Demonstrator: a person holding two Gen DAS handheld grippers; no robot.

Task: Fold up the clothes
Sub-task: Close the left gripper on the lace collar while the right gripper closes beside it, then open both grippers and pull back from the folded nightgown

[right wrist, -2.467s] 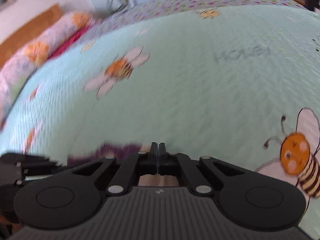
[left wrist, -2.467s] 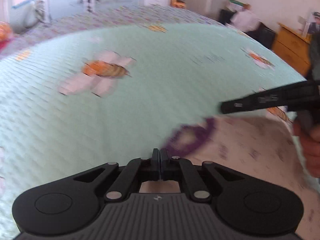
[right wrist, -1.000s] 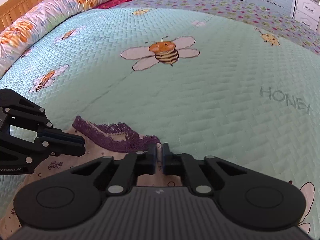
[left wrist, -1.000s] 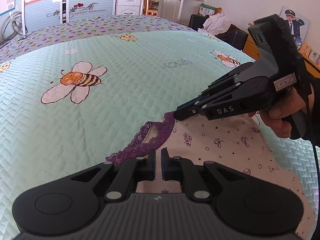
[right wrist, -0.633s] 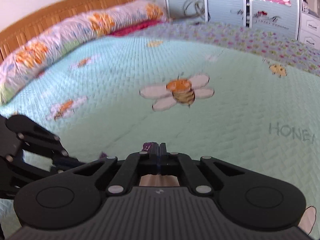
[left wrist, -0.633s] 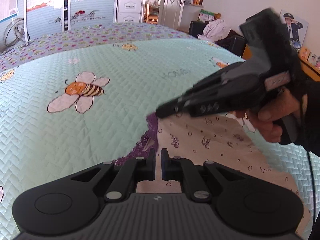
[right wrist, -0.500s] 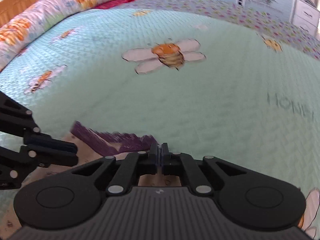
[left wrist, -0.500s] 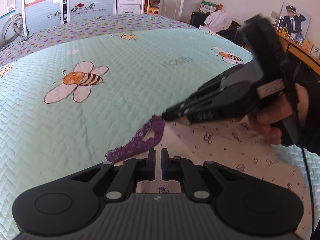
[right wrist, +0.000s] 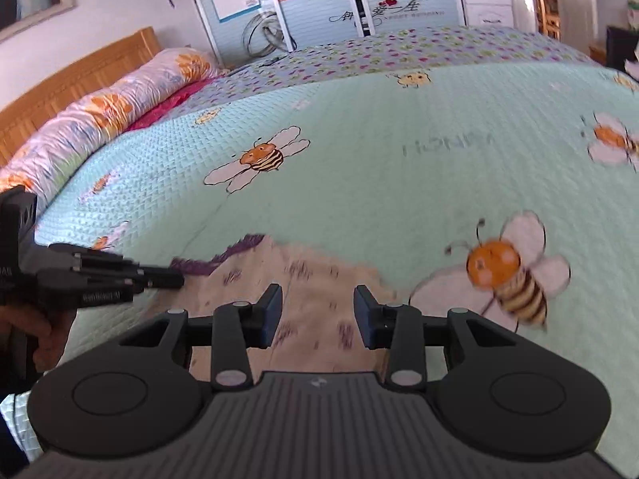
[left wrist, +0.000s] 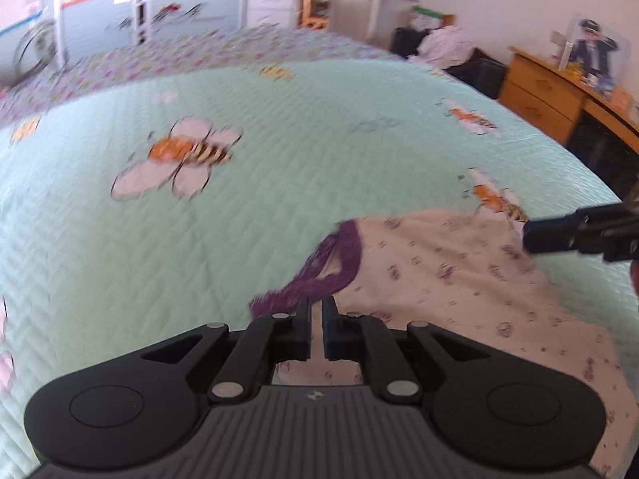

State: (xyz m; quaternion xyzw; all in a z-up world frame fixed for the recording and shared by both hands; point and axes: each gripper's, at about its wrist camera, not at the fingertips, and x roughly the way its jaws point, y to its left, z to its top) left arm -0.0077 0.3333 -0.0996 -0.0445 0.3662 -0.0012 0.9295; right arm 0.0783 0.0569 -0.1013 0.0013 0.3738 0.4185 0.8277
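Observation:
A cream printed garment (left wrist: pixel 459 271) with a purple lace edge (left wrist: pixel 343 263) lies flat on the mint bee-print quilt (left wrist: pixel 279 179). My left gripper (left wrist: pixel 315 327) hovers over its near corner, where the lace ends. Only a narrow gap separates its fingers, and pale cloth shows through it. In the right wrist view the garment (right wrist: pixel 319 271) lies below my right gripper (right wrist: pixel 317 311), which is wide open and holds nothing. The left gripper (right wrist: pixel 179 279) points at the lace (right wrist: pixel 223 259) from the left. The right gripper (left wrist: pixel 531 235) enters the left wrist view at the garment's far edge.
The quilt (right wrist: pixel 379 179) spreads wide beyond the garment. A floral bolster (right wrist: pixel 100 119) and a wooden headboard (right wrist: pixel 80 72) line the left side. A wooden dresser (left wrist: pixel 547 92) stands past the bed's right edge. A hand (right wrist: pixel 40 331) holds the left gripper.
The right gripper was shut on the lace edge, which it had lifted and laid down. It has now opened and pulled back to the right. The left gripper keeps its narrow gap.

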